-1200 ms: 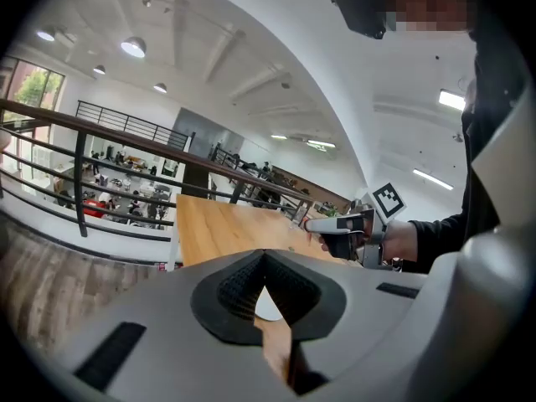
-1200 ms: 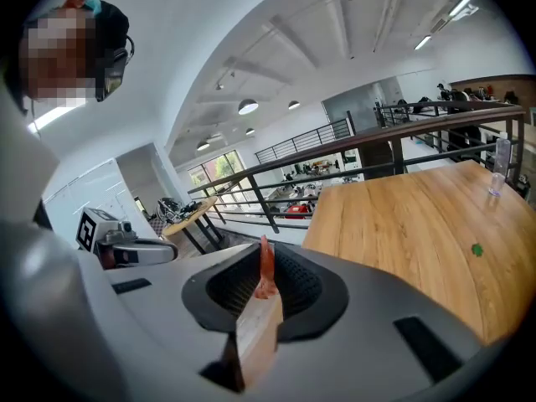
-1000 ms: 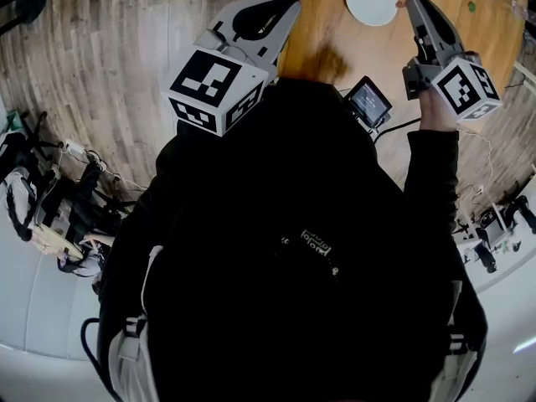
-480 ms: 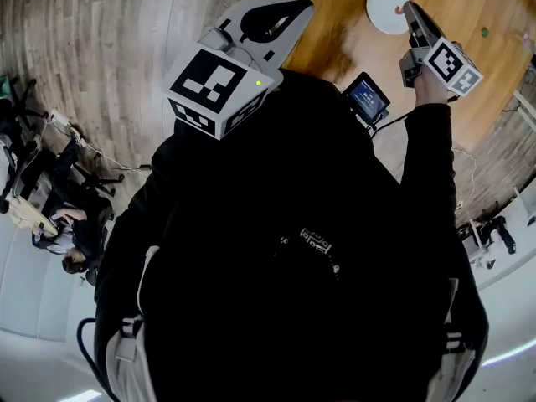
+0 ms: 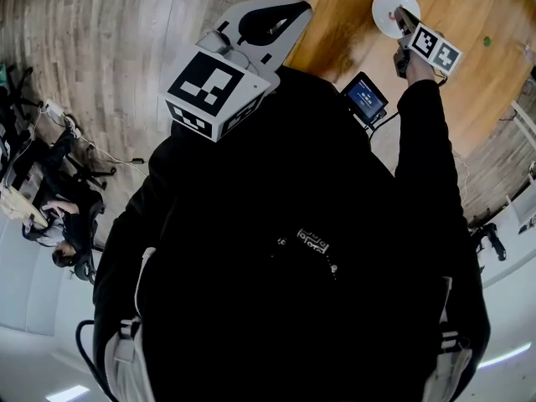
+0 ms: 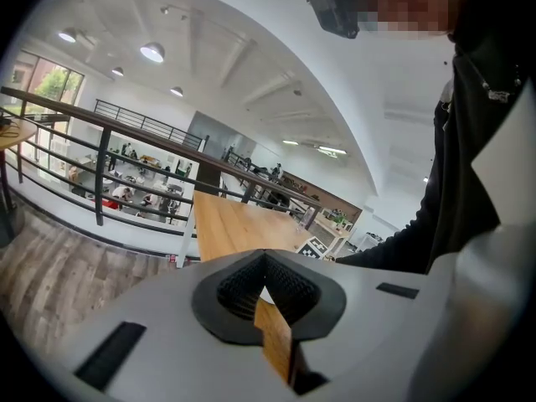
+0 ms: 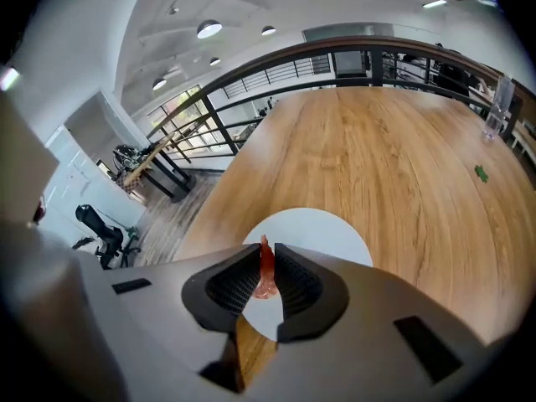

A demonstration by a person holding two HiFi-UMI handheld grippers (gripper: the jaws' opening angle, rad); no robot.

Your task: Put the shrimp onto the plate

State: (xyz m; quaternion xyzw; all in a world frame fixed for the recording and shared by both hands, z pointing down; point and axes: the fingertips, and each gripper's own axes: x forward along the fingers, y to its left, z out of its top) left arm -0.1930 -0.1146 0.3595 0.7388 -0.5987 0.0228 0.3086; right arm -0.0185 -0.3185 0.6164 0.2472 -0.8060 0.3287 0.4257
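Wooden desk [image 7: 402,166] carries a white plate [image 7: 331,231], and over it the right gripper [image 7: 265,256] pinches the shrimp [image 7: 266,276] between its fingers [image 7: 295,285], while the left gripper [image 6: 265,258], well apart, has its fingers [image 6: 293,290] pressed together on nothing.

Plate and shrimp half lost behind the fingers

In the right gripper view the near rim of the plate [image 7: 328,227] is hidden behind the right gripper [image 7: 267,254]. The lower end of the shrimp [image 7: 266,275] is sunk between its pads. In the head view the same gripper covers part of the plate, and the shrimp is too small to find there. Beyond the fingertips, to their right, a green speck [image 7: 481,172] on the table [image 7: 394,157] is too small to name. A clear object [image 7: 497,107] at the far edge is blurred.
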